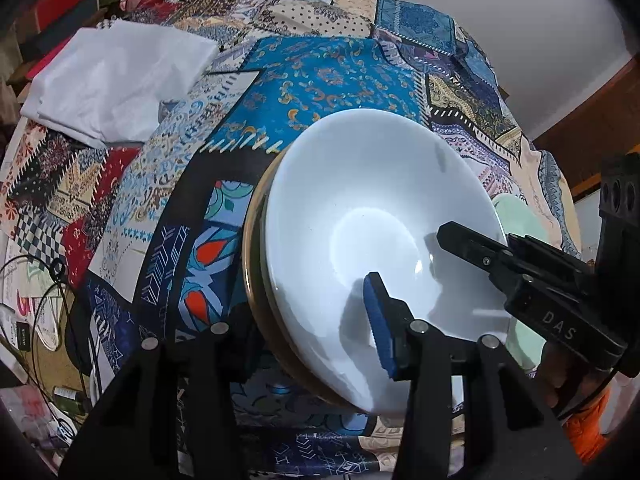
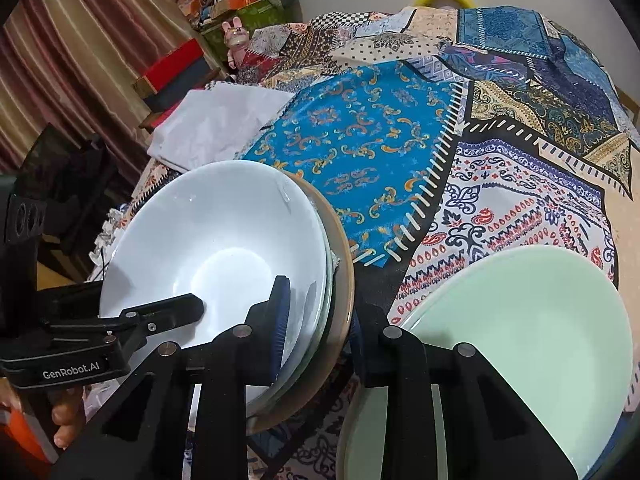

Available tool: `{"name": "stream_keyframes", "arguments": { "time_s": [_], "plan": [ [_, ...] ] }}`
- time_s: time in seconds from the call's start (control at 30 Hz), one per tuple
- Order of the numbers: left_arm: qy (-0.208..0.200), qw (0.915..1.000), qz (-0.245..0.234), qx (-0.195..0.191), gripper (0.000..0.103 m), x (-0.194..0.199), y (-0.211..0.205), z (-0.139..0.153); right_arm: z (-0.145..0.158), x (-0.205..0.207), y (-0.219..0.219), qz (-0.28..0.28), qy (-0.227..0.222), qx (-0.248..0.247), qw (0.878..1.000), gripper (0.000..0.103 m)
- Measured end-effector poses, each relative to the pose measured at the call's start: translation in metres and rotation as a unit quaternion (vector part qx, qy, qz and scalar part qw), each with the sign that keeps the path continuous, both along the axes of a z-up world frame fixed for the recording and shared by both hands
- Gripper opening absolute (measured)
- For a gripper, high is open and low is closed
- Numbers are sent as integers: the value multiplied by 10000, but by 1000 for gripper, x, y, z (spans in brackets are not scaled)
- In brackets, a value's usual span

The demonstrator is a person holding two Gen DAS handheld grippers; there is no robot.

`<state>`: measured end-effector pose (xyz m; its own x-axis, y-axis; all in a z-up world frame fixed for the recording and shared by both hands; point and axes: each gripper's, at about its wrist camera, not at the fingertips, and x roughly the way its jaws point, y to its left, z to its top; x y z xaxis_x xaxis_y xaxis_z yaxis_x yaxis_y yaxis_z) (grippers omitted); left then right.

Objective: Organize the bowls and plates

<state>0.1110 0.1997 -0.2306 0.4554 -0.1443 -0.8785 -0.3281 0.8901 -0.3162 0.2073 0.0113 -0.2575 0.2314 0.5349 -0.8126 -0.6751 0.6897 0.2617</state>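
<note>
I've got both grippers, left and right, jaws clamped on opposite rims of the white bowl stack.

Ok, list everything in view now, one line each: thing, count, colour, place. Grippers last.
white bowl: one, white, top of the dish stack, both grippers on its rim.
tan plate: one, tan-rimmed, under the stack; a clear glass-like dish seems to sit between it and the bowl.
green plate: one, pale mint, on the cloth beside the stack.
patchwork cloth: one, many colours, covering the table.
white fabric: one, white, folded, far side of the table.
pink rabbit toy: one, pink, beyond the table.
left gripper: black, blue pad, clamped on the stack's near rim.
right gripper: black, blue pad, clamped on the stack's rim.
</note>
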Motion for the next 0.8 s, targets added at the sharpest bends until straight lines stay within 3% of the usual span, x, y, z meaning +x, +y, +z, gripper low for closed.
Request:
{"name": "stream_keyframes", "arguments": {
  "time_s": [0.8],
  "plan": [
    [-634, 9967, -428, 272, 45, 19, -56, 66, 59, -3, -66, -564, -539, 503, 9957, 25]
  ]
}}
